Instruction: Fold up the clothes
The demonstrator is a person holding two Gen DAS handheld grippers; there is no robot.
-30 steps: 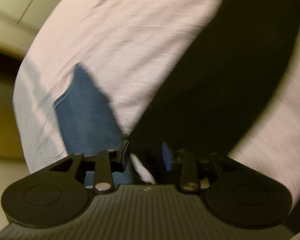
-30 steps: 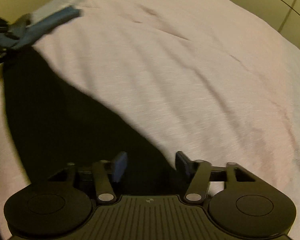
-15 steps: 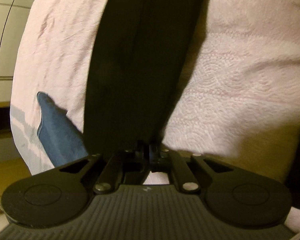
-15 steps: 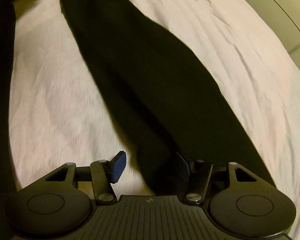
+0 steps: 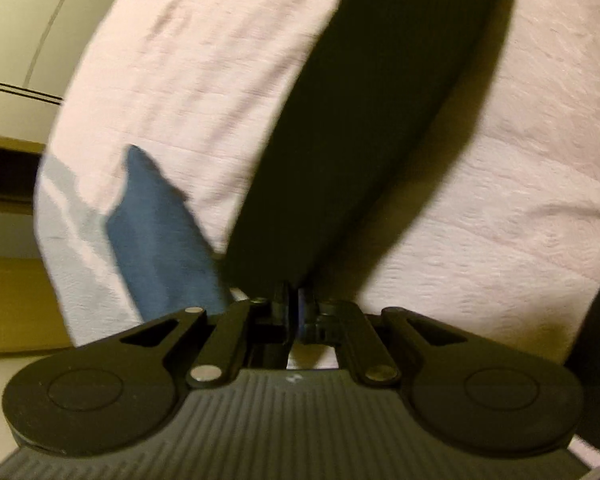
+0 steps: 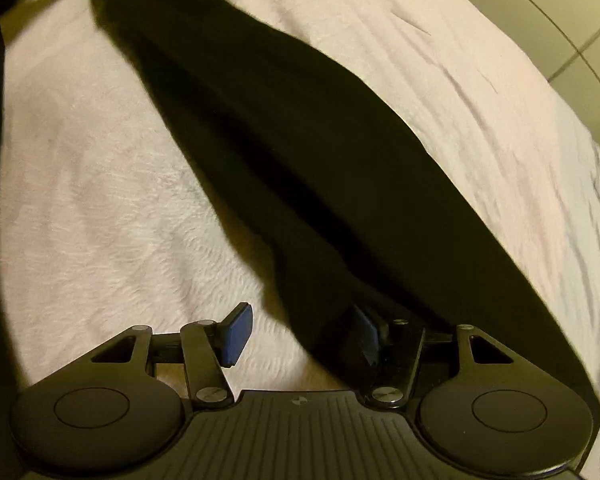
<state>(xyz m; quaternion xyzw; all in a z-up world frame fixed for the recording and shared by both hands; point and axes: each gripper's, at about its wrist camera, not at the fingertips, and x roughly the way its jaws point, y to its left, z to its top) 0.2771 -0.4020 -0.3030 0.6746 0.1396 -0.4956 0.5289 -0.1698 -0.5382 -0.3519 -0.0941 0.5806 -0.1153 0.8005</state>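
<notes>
Left gripper (image 5: pixel 293 307) pinches the black garment (image 5: pixel 364 128) over the pink bedspread (image 5: pixel 188 92); right gripper (image 6: pixel 300 334), spread wide, likely must clamp next before folding

A: What does the clothing look like?

B: There is a black garment (image 5: pixel 364 128), long and narrow, stretched as a dark band across the pale pink bedspread (image 5: pixel 188 80) (no seams or details can be made out). Its near end bunches to a narrow point.

A: Anything else?

B: A blue garment (image 5: pixel 156 240) lies just left of the black one, near the edge of the bed, flat and slanted, its far end tapering.
</notes>
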